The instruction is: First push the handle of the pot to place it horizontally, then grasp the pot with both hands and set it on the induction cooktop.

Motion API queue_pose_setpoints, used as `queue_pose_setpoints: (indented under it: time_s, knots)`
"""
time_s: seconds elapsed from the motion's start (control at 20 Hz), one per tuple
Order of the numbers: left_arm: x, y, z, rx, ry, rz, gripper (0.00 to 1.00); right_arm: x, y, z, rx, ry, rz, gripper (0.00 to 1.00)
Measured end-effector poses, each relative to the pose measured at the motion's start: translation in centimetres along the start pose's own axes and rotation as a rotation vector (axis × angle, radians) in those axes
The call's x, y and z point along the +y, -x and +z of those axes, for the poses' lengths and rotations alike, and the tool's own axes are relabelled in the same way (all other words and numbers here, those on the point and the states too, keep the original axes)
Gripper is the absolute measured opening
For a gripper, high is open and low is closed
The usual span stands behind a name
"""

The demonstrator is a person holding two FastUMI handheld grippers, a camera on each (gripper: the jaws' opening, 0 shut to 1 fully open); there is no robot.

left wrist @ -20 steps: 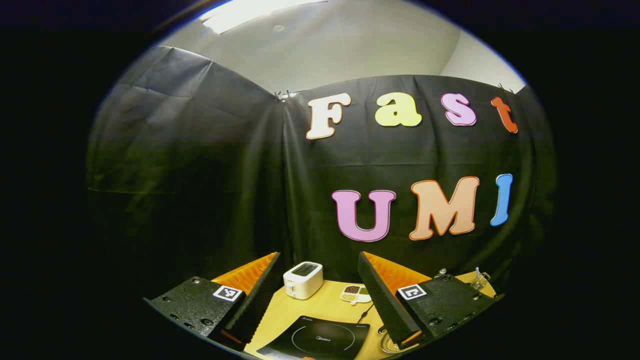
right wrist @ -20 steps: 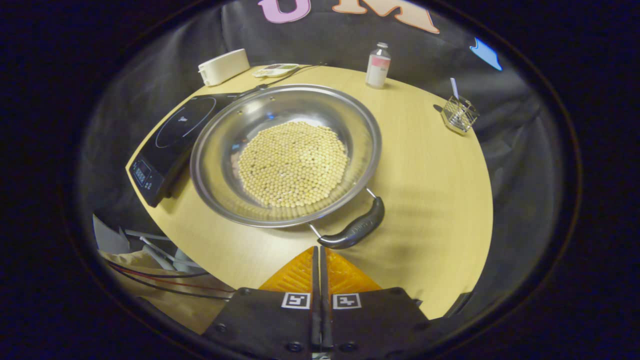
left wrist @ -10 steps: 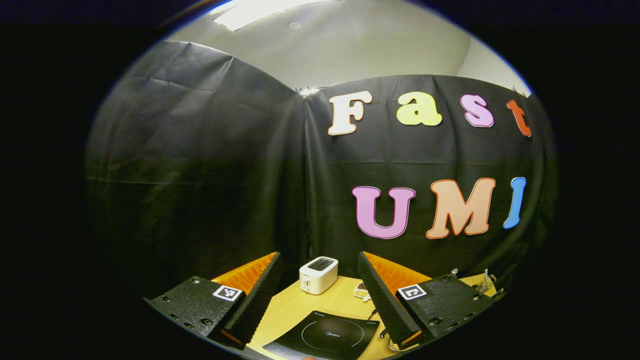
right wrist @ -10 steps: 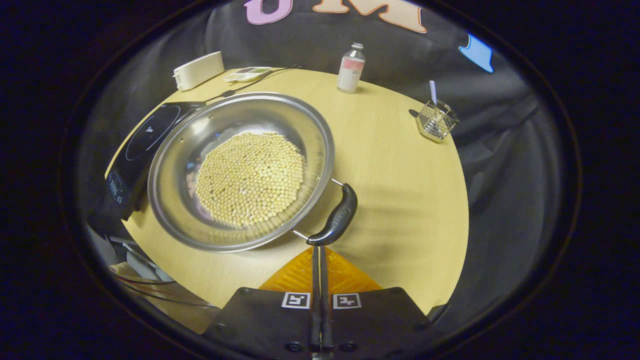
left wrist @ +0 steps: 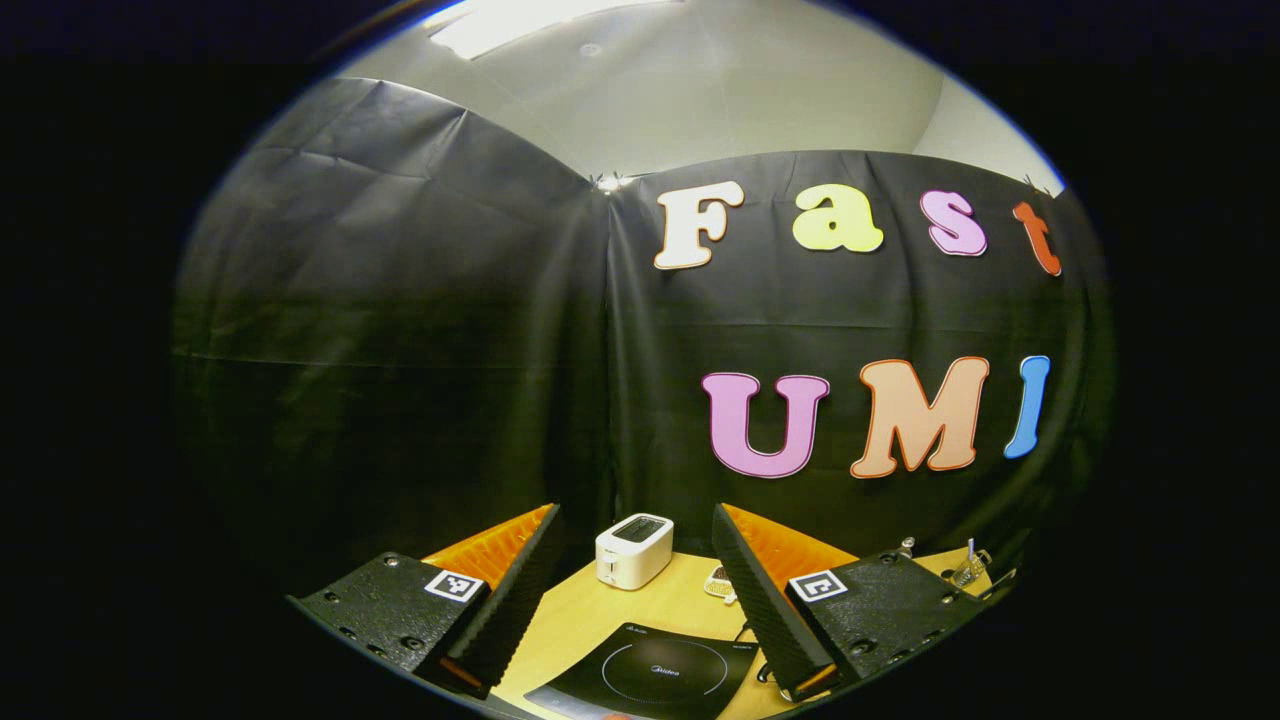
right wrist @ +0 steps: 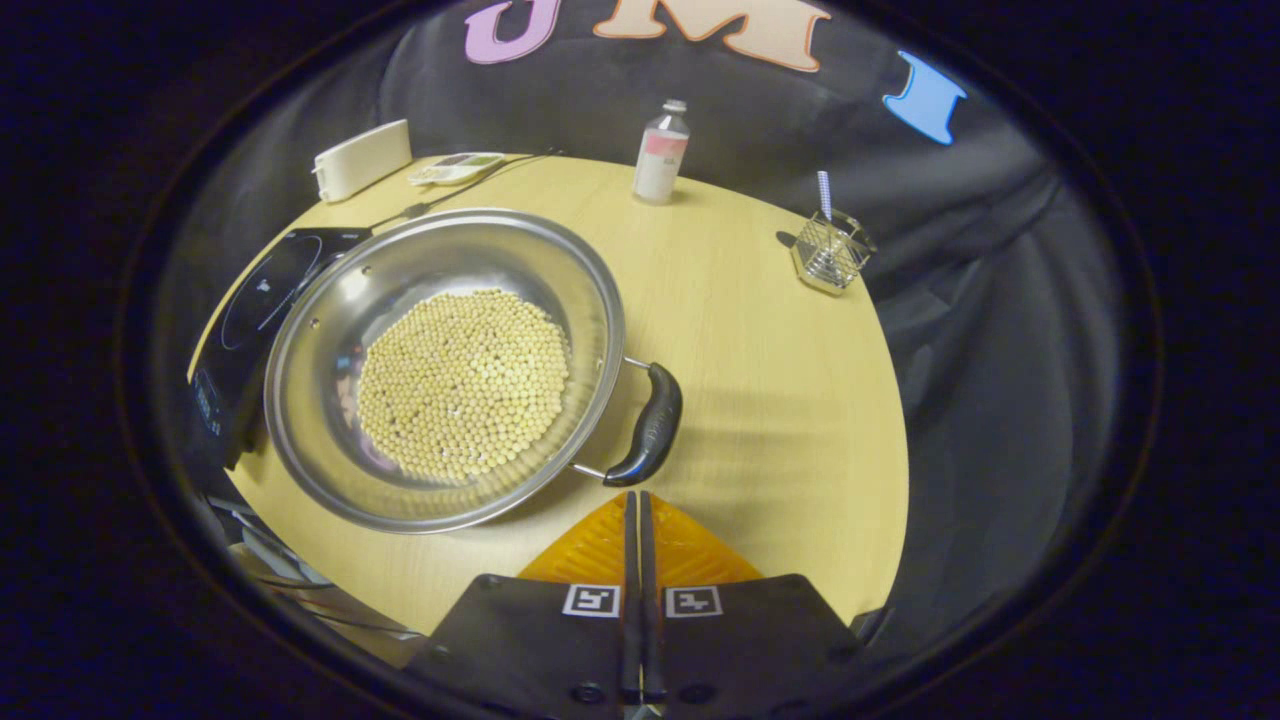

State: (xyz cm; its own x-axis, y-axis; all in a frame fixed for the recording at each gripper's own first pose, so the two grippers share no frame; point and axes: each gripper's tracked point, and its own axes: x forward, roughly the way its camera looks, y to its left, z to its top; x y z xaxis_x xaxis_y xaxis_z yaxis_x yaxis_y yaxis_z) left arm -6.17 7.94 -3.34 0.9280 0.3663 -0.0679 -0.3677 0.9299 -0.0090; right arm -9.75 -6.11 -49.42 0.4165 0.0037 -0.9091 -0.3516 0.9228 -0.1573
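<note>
The right gripper (right wrist: 634, 497), fingers pressed together on nothing, sits just behind the near end of the pot (right wrist: 440, 365) handle (right wrist: 648, 426), nearer than the open left gripper (left wrist: 632, 590).

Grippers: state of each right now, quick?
Left gripper: open, holding nothing, up above the cooktop.
Right gripper: shut, empty, tips just short of the pot handle.

Shiny metal pot (right wrist: 440, 365), wood-grain table (right wrist: 780, 370)

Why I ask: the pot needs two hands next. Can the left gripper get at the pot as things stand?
Probably not yet: the left gripper hangs open, aimed at the toaster, with the cooktop below it.
</note>
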Motion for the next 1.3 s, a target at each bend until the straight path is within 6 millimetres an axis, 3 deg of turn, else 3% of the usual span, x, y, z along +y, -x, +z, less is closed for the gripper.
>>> queue_pose_setpoints:
  time_s: [0.6,0.9,1.05,1.1,1.15,1.3]
  knots:
    - [-3.5,-2.4,-0.9,0.010,-0.008,-0.137,0.95,-1.4,4.1,3.3,-0.148,-0.182,-0.043,0.03]
    - [-6.3,-3.6,-2.6,0.046,-0.024,-0.222,0.92,-1.1,4.2,4.2,-0.180,-0.258,-0.025,0.10]
    - [-8.1,-4.3,-4.1,0.082,-0.024,-0.264,0.93,-1.1,4.4,4.5,-0.183,-0.296,-0.018,0.33]
    - [-8.7,-4.5,-4.8,0.100,-0.018,-0.280,0.96,-1.1,3.6,4.6,-0.181,-0.300,-0.009,0.35]
    - [-9.2,-4.7,-5.5,0.116,-0.011,-0.291,0.96,-0.8,3.8,4.8,-0.178,-0.303,0.002,0.53]
    - [-10.9,-5.2,-7.6,0.169,0.018,-0.335,0.96,-0.6,3.0,5.2,-0.165,-0.310,0.021,0.82]
